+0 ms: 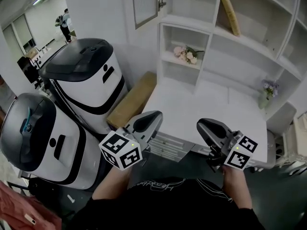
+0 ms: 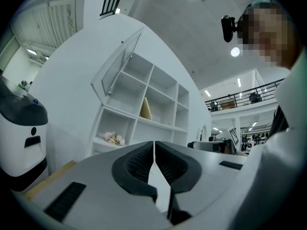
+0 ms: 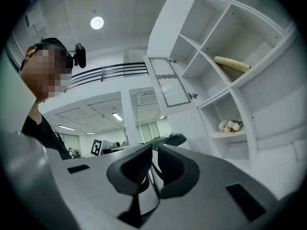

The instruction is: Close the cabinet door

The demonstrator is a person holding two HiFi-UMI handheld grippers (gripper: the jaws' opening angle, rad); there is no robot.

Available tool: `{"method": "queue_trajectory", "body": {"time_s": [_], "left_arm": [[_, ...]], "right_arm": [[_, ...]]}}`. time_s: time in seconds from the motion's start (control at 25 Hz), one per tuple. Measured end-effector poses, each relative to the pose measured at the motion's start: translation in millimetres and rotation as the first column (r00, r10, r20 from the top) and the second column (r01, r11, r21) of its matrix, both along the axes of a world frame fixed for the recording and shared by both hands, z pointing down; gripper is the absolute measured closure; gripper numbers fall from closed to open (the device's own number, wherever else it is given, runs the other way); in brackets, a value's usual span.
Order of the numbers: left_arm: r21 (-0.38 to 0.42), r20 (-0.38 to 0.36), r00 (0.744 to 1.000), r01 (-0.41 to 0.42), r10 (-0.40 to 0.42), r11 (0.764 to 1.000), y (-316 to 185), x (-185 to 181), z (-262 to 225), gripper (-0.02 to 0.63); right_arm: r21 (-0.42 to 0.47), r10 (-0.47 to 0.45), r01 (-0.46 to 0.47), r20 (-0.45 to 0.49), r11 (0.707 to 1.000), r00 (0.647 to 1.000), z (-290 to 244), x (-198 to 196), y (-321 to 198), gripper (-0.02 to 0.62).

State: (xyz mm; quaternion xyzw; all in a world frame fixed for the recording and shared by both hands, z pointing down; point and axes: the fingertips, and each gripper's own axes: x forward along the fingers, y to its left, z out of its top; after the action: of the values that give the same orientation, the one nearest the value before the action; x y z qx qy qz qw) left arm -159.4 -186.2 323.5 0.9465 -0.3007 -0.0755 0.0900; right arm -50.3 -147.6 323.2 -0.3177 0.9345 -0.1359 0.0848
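The white cabinet door [image 1: 144, 3] stands open at the upper left of a white shelf unit [image 1: 249, 47], swung out to the left with a small latch on its edge. It also shows in the left gripper view as the door [image 2: 117, 66] and in the right gripper view as the door [image 3: 172, 83]. Both grippers are held low in front of the desk, well short of the door. My left gripper [image 1: 148, 119] [image 2: 154, 145] is shut with nothing in it. My right gripper [image 1: 206, 126] [image 3: 154, 147] is also shut and holds nothing.
A white desk [image 1: 206, 104] with drawers [image 1: 168, 145] lies between me and the shelves. Pink flowers [image 1: 186, 54], a tan book [image 1: 230, 14] and a purple flower vase [image 1: 267, 92] sit on them. Two white robot machines [image 1: 86, 75] and a cardboard box [image 1: 134, 98] stand at the left.
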Motion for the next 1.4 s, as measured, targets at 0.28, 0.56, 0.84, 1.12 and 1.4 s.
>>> {"method": "queue_trajectory", "body": {"time_s": [0.28,0.56,0.84,1.12,1.4], "left_arm": [[0.047,-0.018,0.998,0.06,-0.059,0.997,-44.1,-8.3,-15.9,0.577],[0.113,-0.02,0.978,0.208,-0.207,0.972,-105.9,-31.9,-42.4,0.553],[0.145,0.038,0.95,0.302,-0.31,0.942,-162.8,-61.1,-62.5,0.47],[0.197,0.079,0.931,0.336,-0.357,0.921,-210.3,-82.8,-82.9,0.408],[0.244,0.056,0.947,0.294,-0.316,0.924,-237.4,-81.9,-110.0,0.405]], "right_arm": [[0.012,0.007,-0.007,0.0,1.0,1.0,-1.6,12.3,-34.3,0.532],[0.037,-0.041,0.04,0.028,0.999,0.999,-11.1,15.0,-85.2,0.532],[0.068,-0.118,0.113,0.069,0.991,0.991,-25.5,1.8,-138.1,0.532],[0.061,-0.131,0.129,0.037,0.99,0.991,-23.5,-7.9,-180.8,0.532],[0.018,-0.16,0.16,0.014,0.987,0.987,-6.1,-24.1,-207.9,0.532]]}}
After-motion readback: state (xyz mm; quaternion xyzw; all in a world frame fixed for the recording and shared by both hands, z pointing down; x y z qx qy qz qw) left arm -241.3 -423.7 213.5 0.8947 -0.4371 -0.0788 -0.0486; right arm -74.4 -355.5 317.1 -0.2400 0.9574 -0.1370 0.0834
